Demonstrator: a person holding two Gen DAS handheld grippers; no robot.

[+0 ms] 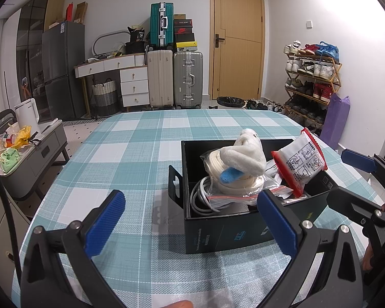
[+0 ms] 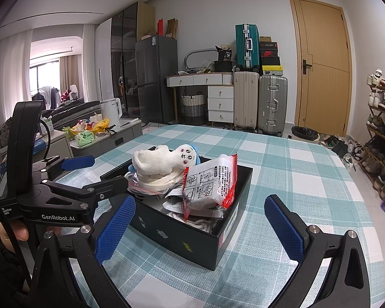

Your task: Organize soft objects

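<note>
- The left claw stands wide, its blue pads far apart and nothing between them; its right pad lies over the near wall of the black box, the left pad over bare checked cloth.
- The right claw is wide too — empty, with the near corner of the box sitting between its two pads, touching neither as far as can be seen.
- The box rests on the bench, toward its right side, well back from the far edge.
- Inside, on top of the pile, lies a white plush toy with a blue tip, resting on a zip bag of cream cord; a grey cable coils at the box's left end.
- A white packet with red edges leans tilted against the box's right side — one corner above the rim.
- From the right wrist, the toy shows a small stitched face and the packet lies just beside it, nearer the claw.
</note>
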